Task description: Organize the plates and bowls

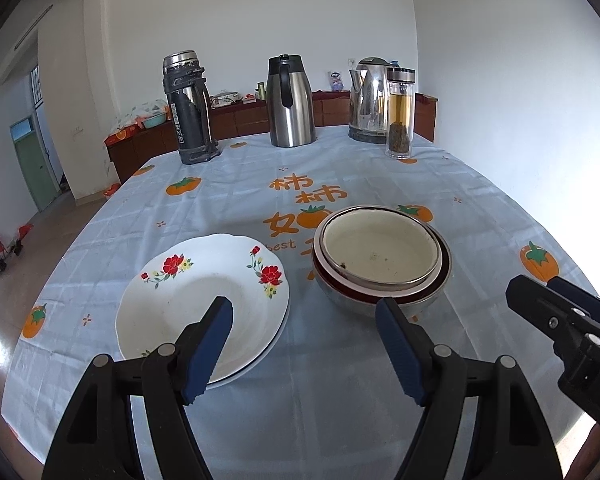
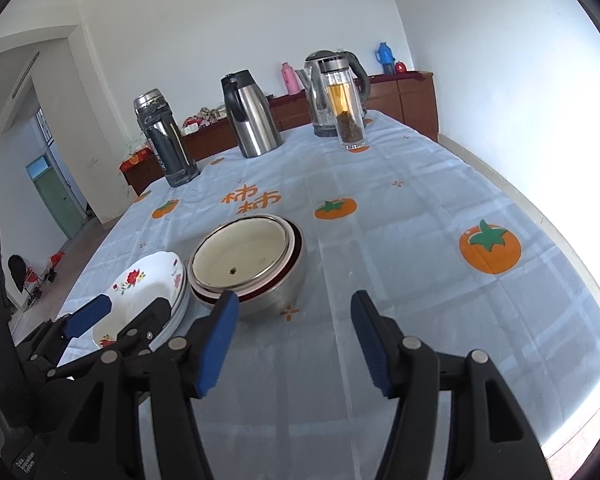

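Note:
A stack of white plates with red flowers (image 1: 204,300) lies on the table at the left; it also shows in the right wrist view (image 2: 148,292). Beside it on the right stands a nest of bowls (image 1: 380,260), a cream enamel one inside a steel one, also in the right wrist view (image 2: 248,264). My left gripper (image 1: 306,312) is open and empty, just in front of and between plates and bowls. My right gripper (image 2: 294,308) is open and empty, in front of the bowls and to their right. The right gripper shows at the right edge of the left wrist view (image 1: 560,320).
The table has a pale blue cloth with orange persimmons (image 1: 340,380). At its far end stand a dark thermos (image 1: 188,108), a steel carafe (image 1: 290,100), an electric kettle (image 1: 370,100) and a glass tea bottle (image 1: 400,114). A wooden sideboard (image 1: 240,120) lines the wall behind.

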`<state>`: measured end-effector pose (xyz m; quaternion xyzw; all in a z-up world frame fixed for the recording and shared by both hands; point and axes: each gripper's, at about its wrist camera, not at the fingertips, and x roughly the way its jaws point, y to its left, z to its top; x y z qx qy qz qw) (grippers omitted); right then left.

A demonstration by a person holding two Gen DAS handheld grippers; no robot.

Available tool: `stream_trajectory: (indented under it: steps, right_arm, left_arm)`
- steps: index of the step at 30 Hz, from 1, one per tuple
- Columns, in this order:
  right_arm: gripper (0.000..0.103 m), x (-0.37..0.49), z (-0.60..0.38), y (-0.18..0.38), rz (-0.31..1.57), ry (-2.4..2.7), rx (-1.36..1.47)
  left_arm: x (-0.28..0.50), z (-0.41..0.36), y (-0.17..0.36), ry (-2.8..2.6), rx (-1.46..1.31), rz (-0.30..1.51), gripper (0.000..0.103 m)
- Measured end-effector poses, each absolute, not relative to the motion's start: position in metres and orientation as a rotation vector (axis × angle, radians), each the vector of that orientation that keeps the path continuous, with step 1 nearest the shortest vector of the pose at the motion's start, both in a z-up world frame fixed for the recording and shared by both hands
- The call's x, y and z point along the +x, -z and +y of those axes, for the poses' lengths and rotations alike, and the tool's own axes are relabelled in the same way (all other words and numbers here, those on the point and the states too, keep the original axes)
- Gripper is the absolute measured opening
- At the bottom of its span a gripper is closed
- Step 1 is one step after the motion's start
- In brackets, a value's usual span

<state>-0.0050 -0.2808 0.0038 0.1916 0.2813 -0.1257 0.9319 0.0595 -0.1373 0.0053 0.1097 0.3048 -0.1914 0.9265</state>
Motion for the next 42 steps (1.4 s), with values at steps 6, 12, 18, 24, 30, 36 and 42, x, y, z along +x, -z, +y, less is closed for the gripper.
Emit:
stream_trajectory:
  steps: [6, 12, 18, 24, 30, 36, 42]
  right_arm:
    - [0.059, -0.004, -0.279, -0.001, 0.576, 0.247, 0.378]
    - [0.059, -0.002, -0.282, 0.002, 0.58, 0.254, 0.371]
    - [0.059, -0.002, -0.283, 0.003, 0.571, 0.274, 0.346]
    - [0.059, 0.0, -0.282, 0.002, 0.57, 0.279, 0.323]
    - [0.059, 0.003, -0.283, 0.002, 0.57, 0.278, 0.316]
    - [0.053, 0.005, -0.282, 0.002, 0.577, 0.269, 0.317]
    - [0.048, 0.001, -0.279, 0.001, 0.582, 0.26, 0.309]
  left_arm:
    - [0.064, -0.14, 0.001, 0.385, 0.243, 0.63, 0.076]
    - [0.074, -0.142, 0.012, 0.371, 0.234, 0.696, 0.076]
    - [0.077, -0.143, 0.016, 0.365, 0.235, 0.7, 0.076]
    - [0.077, -0.146, 0.018, 0.381, 0.242, 0.7, 0.076]
    - [0.08, -0.143, 0.018, 0.37, 0.227, 0.704, 0.076]
    - [0.077, -0.139, 0.015, 0.357, 0.222, 0.683, 0.076]
    - [0.074, -0.136, 0.012, 0.371, 0.2, 0.686, 0.076]
